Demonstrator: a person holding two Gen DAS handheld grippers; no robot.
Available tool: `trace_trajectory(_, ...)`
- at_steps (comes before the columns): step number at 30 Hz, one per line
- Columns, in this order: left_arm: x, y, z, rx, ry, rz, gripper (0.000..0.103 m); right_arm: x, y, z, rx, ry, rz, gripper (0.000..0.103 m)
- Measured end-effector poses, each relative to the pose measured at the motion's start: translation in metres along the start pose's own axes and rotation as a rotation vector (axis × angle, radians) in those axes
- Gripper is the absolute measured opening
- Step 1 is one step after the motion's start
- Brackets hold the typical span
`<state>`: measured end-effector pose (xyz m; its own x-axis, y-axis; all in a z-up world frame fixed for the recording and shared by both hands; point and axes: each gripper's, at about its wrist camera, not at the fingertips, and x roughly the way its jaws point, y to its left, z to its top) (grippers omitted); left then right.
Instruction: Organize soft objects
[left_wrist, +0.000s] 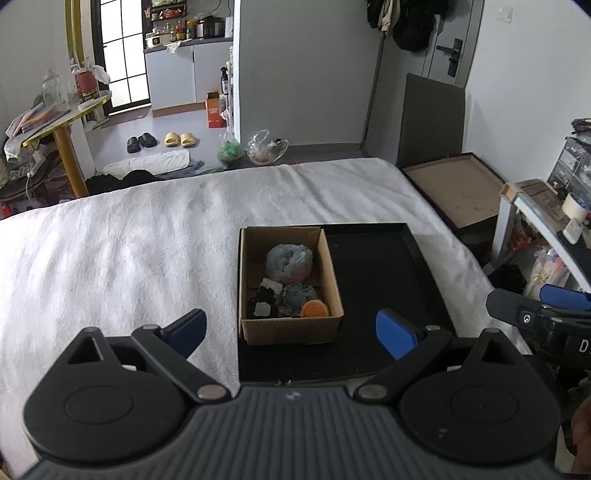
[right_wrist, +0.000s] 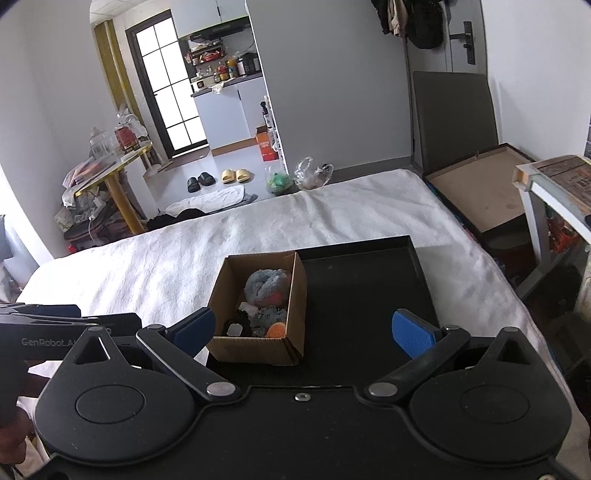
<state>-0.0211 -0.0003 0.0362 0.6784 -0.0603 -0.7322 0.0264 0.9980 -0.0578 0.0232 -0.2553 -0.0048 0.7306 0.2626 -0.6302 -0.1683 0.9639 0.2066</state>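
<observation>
Left wrist view is showing the left gripper (left_wrist: 290, 334) gaping wide, empty, as is the right gripper (right_wrist: 303, 332); both are hovering short of the cardboard box (left_wrist: 291, 332), at twelve o'clock, corralling the soft toys (left_wrist: 289, 262) on the black tray (left_wrist: 384, 280).

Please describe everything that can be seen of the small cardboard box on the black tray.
The cardboard box is small, brown and open on top, with one flap folded inward at its far right corner. It stands upright on the left part of the black tray, which lies on a white blanket. Inside are soft items: a large grey-blue fluffy ball with some pink, a smaller grey one, dark pieces and an orange round piece. No gripper touches it.
</observation>
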Motion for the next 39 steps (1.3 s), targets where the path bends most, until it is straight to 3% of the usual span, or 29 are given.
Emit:
trace_trajectory(17,-0.038,-0.006,-0.024,-0.002,-0.034,-0.008,0.098,-0.043,0.002,-0.011,-0.025,-0.035,-0.012,0.103)
trace_trajectory(39,-0.060,-0.007,-0.043,-0.005,-0.058,-0.004,0.098,-0.067,0.002,-0.025,-0.035,-0.053,-0.046,0.103)
